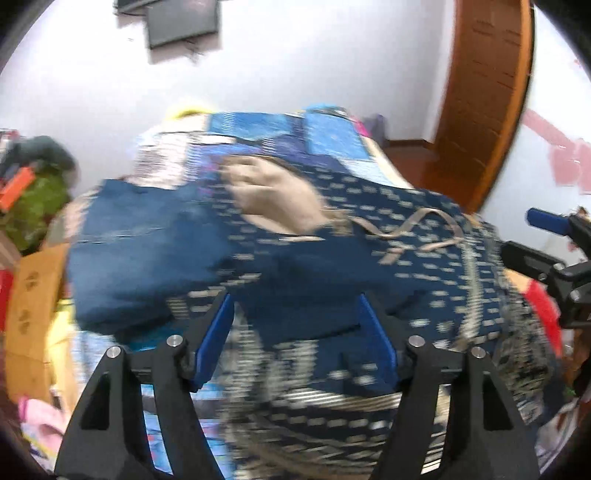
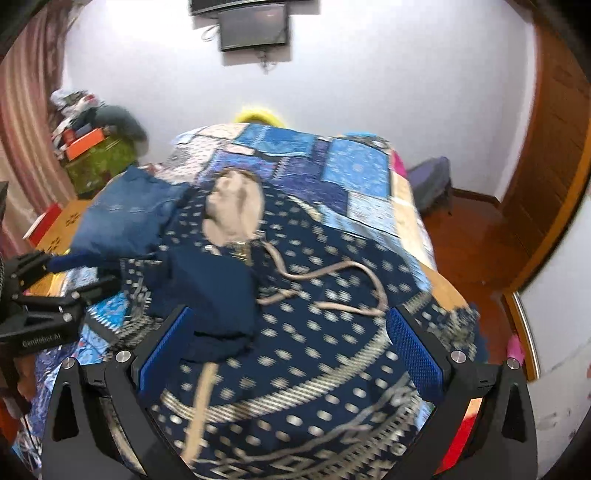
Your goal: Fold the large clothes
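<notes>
Bed [image 2: 373, 162] carries the navy patterned dress [image 2: 314, 332], spread loose, beige lining at 11 o'clock. Left gripper [image 1: 295, 332] open, empty over the hem. Right gripper [image 2: 288, 347] open, empty. Risk: beige drawstring [image 2: 332, 273] at 1 o'clock snags a finger; blind grab bunches 2 layers.

Home bedroom: patchwork-quilted bed [image 2: 354, 173], wall-mounted screen [image 2: 253, 27], wooden door [image 1: 487, 99].

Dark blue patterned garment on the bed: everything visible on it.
The dark navy fabric garment with pale woven dots and banded borders lies crumpled, partly folded, on the blue patchwork bedspread. Beige lining shows at an opening; beige cloth ties trail over it. Blue denim clothing adjoins it. Neither gripper's open jaws hold it.
</notes>
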Demonstrator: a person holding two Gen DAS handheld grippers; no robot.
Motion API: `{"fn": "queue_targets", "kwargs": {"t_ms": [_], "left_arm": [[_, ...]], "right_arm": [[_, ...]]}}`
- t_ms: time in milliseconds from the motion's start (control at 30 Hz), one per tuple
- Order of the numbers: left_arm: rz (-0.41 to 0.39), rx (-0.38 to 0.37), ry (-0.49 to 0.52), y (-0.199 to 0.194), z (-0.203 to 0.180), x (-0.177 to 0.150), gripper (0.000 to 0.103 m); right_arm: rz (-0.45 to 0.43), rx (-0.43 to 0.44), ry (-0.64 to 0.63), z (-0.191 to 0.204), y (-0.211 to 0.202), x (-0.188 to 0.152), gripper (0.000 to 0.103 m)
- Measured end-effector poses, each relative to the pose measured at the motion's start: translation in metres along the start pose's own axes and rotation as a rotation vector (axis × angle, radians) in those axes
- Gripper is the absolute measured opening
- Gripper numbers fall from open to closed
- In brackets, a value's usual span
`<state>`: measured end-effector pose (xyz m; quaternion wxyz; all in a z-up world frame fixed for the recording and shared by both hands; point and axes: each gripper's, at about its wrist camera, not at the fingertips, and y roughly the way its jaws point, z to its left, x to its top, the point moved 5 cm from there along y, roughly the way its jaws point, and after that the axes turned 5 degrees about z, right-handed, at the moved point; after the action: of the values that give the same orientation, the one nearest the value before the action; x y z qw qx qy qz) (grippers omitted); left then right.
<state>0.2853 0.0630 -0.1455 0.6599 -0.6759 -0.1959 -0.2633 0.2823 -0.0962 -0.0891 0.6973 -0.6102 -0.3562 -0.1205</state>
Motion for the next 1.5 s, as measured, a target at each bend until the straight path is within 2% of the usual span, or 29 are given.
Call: {"fn": "queue_targets", "kwargs": {"t_ms": [67, 267, 400, 600, 633, 733, 800, 900, 1000, 1067, 1167, 1267, 1333, 1500], "left_arm": [[0.002, 0.052, -0.026, -0.005, 0.027, -0.007, 0.069], [0.054, 0.122, -0.112, -0.001, 0.086, -0.037, 0.069], [0.109, 0.134, -0.169, 0.013, 0.114, -0.065, 0.069], [0.182, 0.109, -0.226, 0.036, 0.129, -0.099, 0.069], [0.191, 0.104, -0.231, 0.04, 0.129, -0.103, 0.069], [0.243, 0.05, -0.252, 0.056, 0.127, -0.116, 0.069], [0.269, 0.033, -0.242, 0.066, 0.122, -0.122, 0.069], [0.279, 0.007, -0.22, 0.072, 0.111, -0.125, 0.069], [0.286, -0.031, -0.202, 0.076, 0.098, -0.126, 0.069], [0.294, -0.049, -0.193, 0.078, 0.091, -0.128, 0.069], [0.325, -0.084, -0.2, 0.089, 0.081, -0.132, 0.069], [0.354, -0.091, -0.216, 0.101, 0.072, -0.135, 0.069], [0.359, -0.078, -0.226, 0.106, 0.068, -0.134, 0.069], [0.342, -0.044, -0.242, 0.112, 0.062, -0.118, 0.069]], "right_arm": [[0.007, 0.017, -0.044, 0.018, 0.006, 0.007, 0.103], [0.081, 0.046, -0.248, 0.084, 0.041, 0.012, 0.103], [0.162, 0.07, -0.399, 0.129, 0.078, 0.001, 0.103], [0.3, 0.085, -0.517, 0.166, 0.132, -0.019, 0.1], [0.314, 0.084, -0.525, 0.169, 0.139, -0.019, 0.096], [0.396, 0.083, -0.526, 0.175, 0.165, -0.023, 0.076], [0.428, 0.079, -0.526, 0.176, 0.178, -0.025, 0.074], [0.429, 0.065, -0.533, 0.177, 0.187, -0.028, 0.067], [0.401, 0.063, -0.529, 0.175, 0.189, -0.029, 0.053], [0.391, 0.057, -0.512, 0.171, 0.189, -0.027, 0.033], [0.391, 0.087, -0.452, 0.16, 0.185, -0.019, 0.018], [0.382, 0.122, -0.381, 0.153, 0.176, -0.009, 0.01], [0.348, 0.125, -0.35, 0.147, 0.164, -0.002, 0.01], [0.209, 0.15, -0.275, 0.123, 0.109, 0.025, 0.009]]}}
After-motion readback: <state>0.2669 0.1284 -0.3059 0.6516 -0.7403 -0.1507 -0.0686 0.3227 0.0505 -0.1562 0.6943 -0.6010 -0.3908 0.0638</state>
